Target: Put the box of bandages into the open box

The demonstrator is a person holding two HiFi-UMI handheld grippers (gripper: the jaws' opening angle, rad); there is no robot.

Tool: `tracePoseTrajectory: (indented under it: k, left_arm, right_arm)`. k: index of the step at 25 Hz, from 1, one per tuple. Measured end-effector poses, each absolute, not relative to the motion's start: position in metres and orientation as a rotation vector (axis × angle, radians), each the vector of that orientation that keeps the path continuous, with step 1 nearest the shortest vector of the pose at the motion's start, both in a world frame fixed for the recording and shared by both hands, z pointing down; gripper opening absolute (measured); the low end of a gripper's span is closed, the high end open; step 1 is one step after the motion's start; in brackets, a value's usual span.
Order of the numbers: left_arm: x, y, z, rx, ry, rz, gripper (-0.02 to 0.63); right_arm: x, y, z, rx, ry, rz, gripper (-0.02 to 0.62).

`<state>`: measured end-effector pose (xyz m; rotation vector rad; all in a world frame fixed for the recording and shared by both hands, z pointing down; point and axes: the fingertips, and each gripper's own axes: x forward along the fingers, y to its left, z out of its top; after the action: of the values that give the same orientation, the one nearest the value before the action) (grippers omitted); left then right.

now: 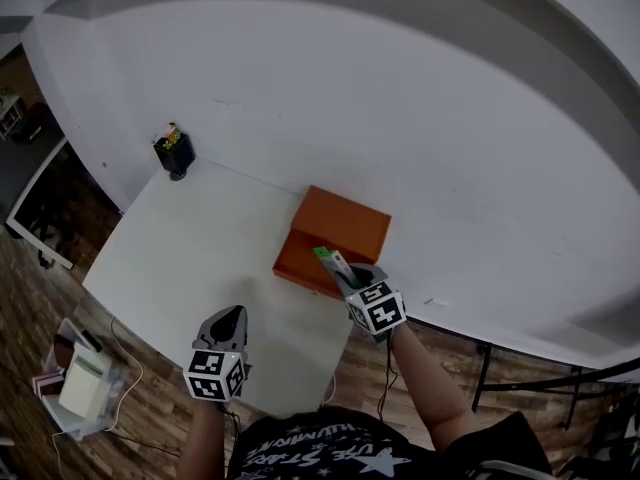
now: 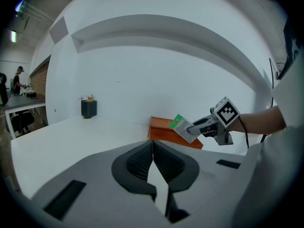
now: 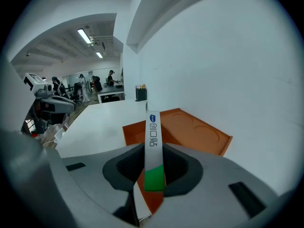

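**Bandages [image 1: 333,265] held at the open box [image 1: 340,223]**

The right gripper [image 1: 350,279] pinches the bandages on edge, tilted, over the orange box's near side. The left gripper [image 2: 153,158] hovers well apart over the table [image 1: 190,258], its jaws pressed together on nothing.

The box of bandages [image 3: 152,139] looks like smooth, faintly glossy printed card, the orange open box [image 1: 340,224] matt card, the white surface [image 1: 200,253] smooth and matt, the left gripper [image 2: 153,161] and right gripper [image 3: 151,172] matt grey plastic with ribbed black pads [image 2: 138,164], the floor [image 1: 40,303] grained wood.
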<state>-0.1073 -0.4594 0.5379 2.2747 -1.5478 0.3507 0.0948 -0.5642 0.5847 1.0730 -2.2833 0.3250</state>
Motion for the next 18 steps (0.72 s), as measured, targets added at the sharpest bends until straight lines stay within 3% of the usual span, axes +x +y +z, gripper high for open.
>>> tracePoseTrajectory:
  k: [18]
  left_arm:
    - [-0.123, -0.467, 0.550, 2.212, -1.569, 0.379, 0.020]
  right_arm:
    - [0.085, -0.593, 0.641, 0.945, -2.049, 0.250, 0.114]
